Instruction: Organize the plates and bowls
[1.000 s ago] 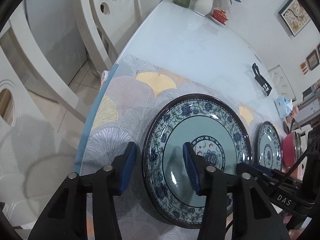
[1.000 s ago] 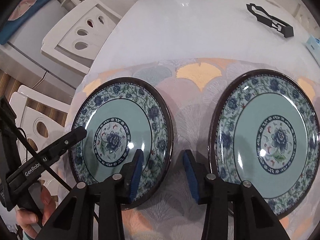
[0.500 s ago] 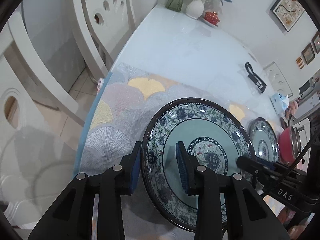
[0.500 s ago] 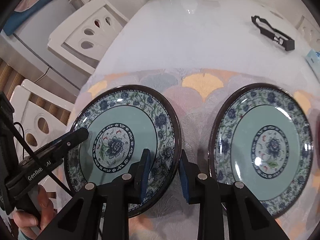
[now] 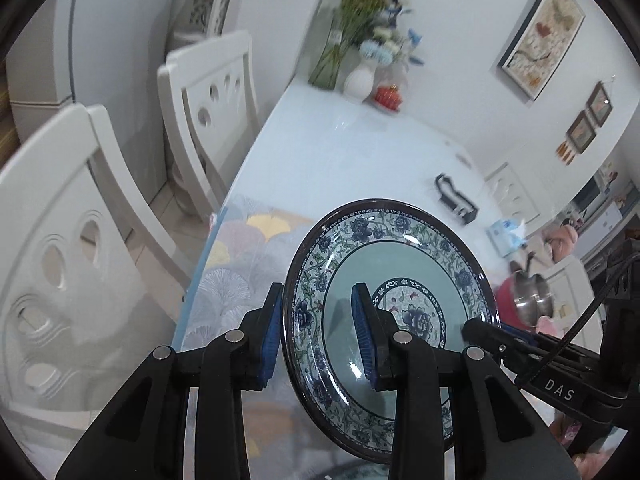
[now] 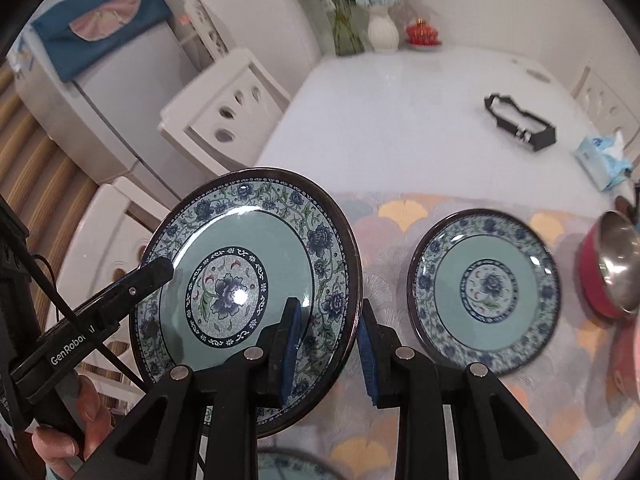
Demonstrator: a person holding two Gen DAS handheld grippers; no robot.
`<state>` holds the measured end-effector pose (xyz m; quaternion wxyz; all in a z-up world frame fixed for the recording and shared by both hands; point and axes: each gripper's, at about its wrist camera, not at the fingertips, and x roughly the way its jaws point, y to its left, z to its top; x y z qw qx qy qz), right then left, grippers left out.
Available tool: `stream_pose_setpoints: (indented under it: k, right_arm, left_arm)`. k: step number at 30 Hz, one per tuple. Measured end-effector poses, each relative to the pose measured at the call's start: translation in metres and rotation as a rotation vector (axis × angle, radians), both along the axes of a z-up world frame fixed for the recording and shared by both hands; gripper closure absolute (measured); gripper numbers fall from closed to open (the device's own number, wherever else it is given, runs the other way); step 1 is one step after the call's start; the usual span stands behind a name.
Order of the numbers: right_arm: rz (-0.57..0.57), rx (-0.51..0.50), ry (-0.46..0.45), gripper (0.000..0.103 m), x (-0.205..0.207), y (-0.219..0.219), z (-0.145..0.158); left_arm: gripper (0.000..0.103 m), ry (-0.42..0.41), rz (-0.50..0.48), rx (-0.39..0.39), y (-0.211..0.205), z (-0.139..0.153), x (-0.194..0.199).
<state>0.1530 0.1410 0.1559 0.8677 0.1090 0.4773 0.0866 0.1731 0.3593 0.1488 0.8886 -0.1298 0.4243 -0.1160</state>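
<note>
Plate (image 6: 240,280) held off the mat, both your grippers clamped on its rim.
Your left gripper (image 5: 316,340) pinches the plate's left edge, your right gripper (image 6: 330,350) its right edge. Only the right view shows the second plate (image 6: 484,292) lying flat on the mat (image 6: 400,216), with a red bowl (image 6: 600,280) just beside it, and your hand (image 6: 76,420); another plate's edge shows below.

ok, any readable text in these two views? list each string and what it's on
"DAS": white letters on the right tool's black body, seen in the left wrist view.
"GenRobot", then more letters hidden by a cable: on the left tool's black body, seen in the right wrist view.
Tissue pack: blue print, too blurred to read.
Wall pictures: no legible text.
</note>
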Motion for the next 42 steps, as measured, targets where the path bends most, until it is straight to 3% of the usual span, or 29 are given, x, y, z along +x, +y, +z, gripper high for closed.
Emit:
stream_pose_setpoints:
  k: [10, 19, 29, 42]
  right_arm:
    - [-0.020, -0.014, -0.073, 0.075, -0.080, -0.001, 0.042]
    - [-0.007, -0.037, -0.064, 0.075, -0.126, -0.003, 0.037]
    - [0.043, -0.098, -0.013, 0.075, -0.155, -0.009, 0.003]
    - [0.129, -0.082, 0.171, 0.075, -0.170, -0.011, -0.076]
  left_arm:
    - [0.073, -0.091, -0.021, -0.015, -0.007, 0.039, -0.075]
    - [0.073, -0.070, -0.035, -0.017, -0.012, 0.029, -0.118]
    - [0.073, 0.036, -0.054, -0.014, -0.021, -0.009, -0.151]
    - [0.073, 0.189, -0.093, 0.134, -0.033, -0.069, -0.177]
